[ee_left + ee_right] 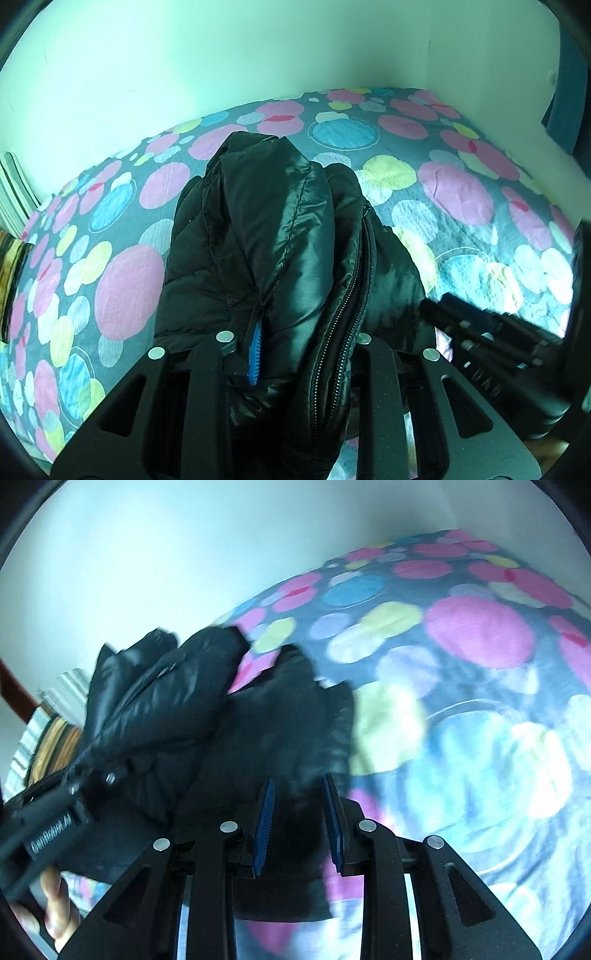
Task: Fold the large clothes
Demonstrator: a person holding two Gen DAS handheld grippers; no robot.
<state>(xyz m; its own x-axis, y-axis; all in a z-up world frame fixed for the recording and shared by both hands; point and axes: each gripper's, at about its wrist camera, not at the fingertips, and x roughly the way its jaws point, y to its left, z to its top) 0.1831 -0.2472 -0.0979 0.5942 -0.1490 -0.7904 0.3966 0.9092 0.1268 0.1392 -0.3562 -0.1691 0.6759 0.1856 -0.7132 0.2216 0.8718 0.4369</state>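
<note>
My left gripper (pixel 295 354) clamps a bunched black jacket (pixel 280 236); my right gripper (pixel 299 823) pinches its hem, both jaws narrowly apart.

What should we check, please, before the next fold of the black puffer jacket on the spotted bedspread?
1. Left hand-held gripper has the shiny black quilted puffer jacket between its fingers: ok, fabric and zipper bunched there.
2. Right hand-held gripper grips the jacket: cannot tell; dark fabric lies between its blue pads, but the view is blurred.
3. Zipper closed: not ok, it hangs open along the front edge.
4. Jacket spread flat: not ok, it is bunched and hanging in folds.
5. Grey bedspread with pink, blue and yellow circles bare beyond the jacket: ok.
</note>
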